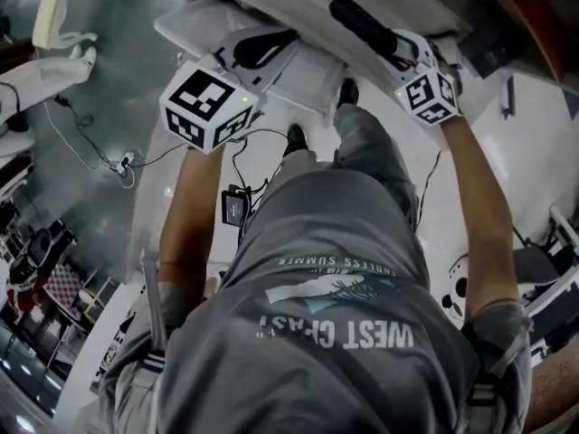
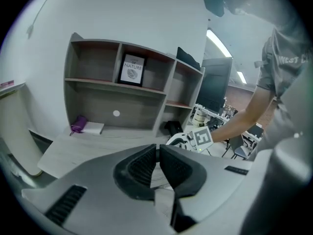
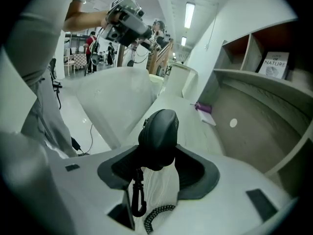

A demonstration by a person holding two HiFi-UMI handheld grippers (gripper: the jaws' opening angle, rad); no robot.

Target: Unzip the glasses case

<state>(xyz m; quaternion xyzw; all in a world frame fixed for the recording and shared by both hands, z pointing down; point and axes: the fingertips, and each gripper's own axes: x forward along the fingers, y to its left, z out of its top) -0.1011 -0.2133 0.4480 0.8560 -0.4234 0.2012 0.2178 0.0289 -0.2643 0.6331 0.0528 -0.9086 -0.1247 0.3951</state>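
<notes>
- The right tool (image 3: 157,168) is clamped on the black glasses case (image 3: 159,133) — its jaws grip the near end, and the rest sticks out past them above the table (image 3: 188,114).
- A black clip (image 3: 139,199) dangles from the case.
- The left tool (image 2: 158,155) has its jaws drawn together with nothing between them — it is held apart from the case.
</notes>
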